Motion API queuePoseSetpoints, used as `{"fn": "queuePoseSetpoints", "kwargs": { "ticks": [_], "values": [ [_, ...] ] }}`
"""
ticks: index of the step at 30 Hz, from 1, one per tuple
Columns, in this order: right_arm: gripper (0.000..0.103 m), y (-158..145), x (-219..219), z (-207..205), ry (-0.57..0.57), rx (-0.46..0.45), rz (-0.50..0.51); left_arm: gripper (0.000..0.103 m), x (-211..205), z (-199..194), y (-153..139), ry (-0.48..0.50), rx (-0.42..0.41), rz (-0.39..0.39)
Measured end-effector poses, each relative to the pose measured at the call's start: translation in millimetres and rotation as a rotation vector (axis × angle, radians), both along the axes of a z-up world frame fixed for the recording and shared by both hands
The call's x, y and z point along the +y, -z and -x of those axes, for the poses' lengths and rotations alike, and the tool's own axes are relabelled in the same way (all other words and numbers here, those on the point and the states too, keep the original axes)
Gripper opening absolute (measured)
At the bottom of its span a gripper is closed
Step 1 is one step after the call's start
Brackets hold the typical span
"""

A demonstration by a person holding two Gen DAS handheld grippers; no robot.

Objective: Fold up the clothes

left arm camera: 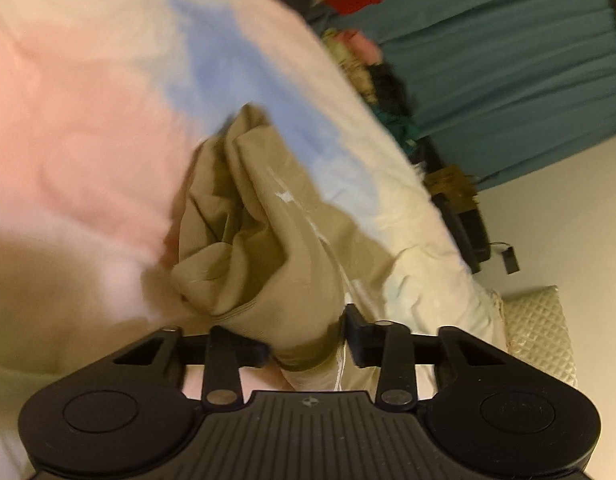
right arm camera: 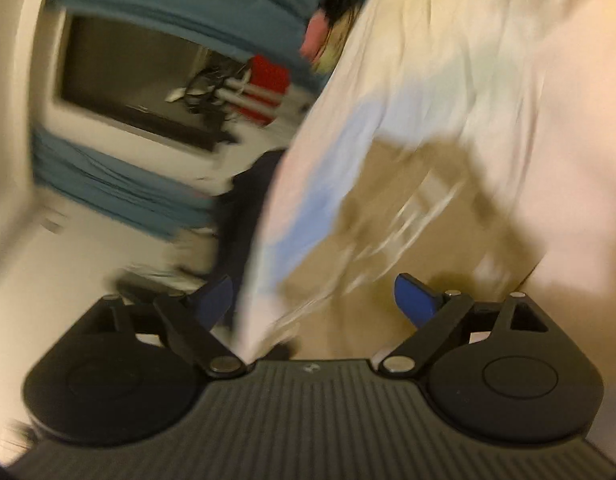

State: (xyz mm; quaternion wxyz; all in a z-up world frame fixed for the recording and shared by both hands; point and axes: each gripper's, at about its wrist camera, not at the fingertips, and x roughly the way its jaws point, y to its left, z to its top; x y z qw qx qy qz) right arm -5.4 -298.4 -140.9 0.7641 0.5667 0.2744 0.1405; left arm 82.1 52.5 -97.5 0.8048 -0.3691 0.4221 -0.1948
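Place: we take this for a bedroom in a home.
Bed: we see a pastel bedsheet [left arm camera: 88, 128] in pink, blue and cream spread wide.
Window side: we find a teal pleated curtain [left arm camera: 508, 60] hanging behind.
Clutter: we notice a clothes pile [left arm camera: 372, 64] at the bed's far edge.
Floor: we spot a quilted cushion [left arm camera: 536, 332] beside the bed.

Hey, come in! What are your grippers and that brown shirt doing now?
Left gripper pinching tan garment. Right gripper open over it. Garment bunched on pastel bedspread. Nothing blocking.
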Motion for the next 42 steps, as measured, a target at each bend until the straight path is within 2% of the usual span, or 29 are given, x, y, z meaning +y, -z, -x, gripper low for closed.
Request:
{"fn": "queuePoseSetpoints", "kwargs": {
  "ticks": [3, 6, 8, 11, 13, 14, 17, 19, 22, 26, 32, 37, 40, 42],
  "values": [
    [0.091, 14.2, 14.9, -6.6, -0.089, 0.035, -0.121, 0.028, -4.5, -0.2, -2.4, -0.01, -0.014, 0.003],
    [0.091, 34.5, 27.1, -13.9, -0.13, 0.107, -0.207, 0.026, -6.5, -1.1, -1.2, -0.034, -0.002, 0.039],
    [0.091, 43.8, 25.4, -14.3, -0.083, 0.146, -0.208, 0.025, -2.9, -2.8, -0.5, -0.053, 0.006, 0.069],
    [0.089, 52.2, 11.3, -10.8, 0.059, 0.185, -0.175, 0.024, 15.8, -0.4, -0.4, -0.077, 0.01, 0.104],
    [0.071, 55.5, -0.2, -8.9, 0.142, 0.207, -0.161, 0.024, 20.1, -3.8, 1.1, -0.085, 0.018, 0.112],
    [0.068, 57.5, -4.7, -7.9, 0.179, 0.222, -0.156, 0.024, 20.8, -5.7, 1.5, -0.088, 0.02, 0.112],
    [0.049, 57.2, -7.7, -8.6, 0.214, 0.239, -0.106, 0.024, 21.8, -8.5, 2.4, -0.091, 0.023, 0.109],
    [0.036, 52.0, -4.2, -9.0, 0.214, 0.233, -0.055, 0.024, 20.7, -10.0, 1.7, -0.092, 0.026, 0.1],
    [0.026, 38.7, 0.0, -6.6, 0.222, 0.187, 0.014, 0.024, 23.5, -8.9, -0.1, -0.094, 0.037, 0.099],
    [0.025, 12.4, 0.5, 3.8, 0.246, 0.161, 0.073, 0.024, 25.7, -1.3, -15.1, -0.057, 0.041, 0.115],
    [0.024, -42.9, -17.1, 34.3, 0.299, 0.104, 0.117, 0.024, 18.7, 8.9, -51.1, 0.062, 0.079, 0.158],
    [0.024, -70.9, -60.9, 37.6, 0.35, 0.132, 0.08, 0.024, -30.5, -22.5, -83.0, 0.16, 0.176, 0.127],
    [0.024, -81.3, -95.2, 17.6, 0.393, 0.123, 0.104, 0.024, -78.7, -61.3, -98.6, 0.203, 0.179, 0.094],
    [0.024, -85.5, -119.4, -10.5, 0.427, 0.124, 0.123, 0.024, -113.9, -92.0, -106.4, 0.218, 0.174, 0.07]
  ]
}}
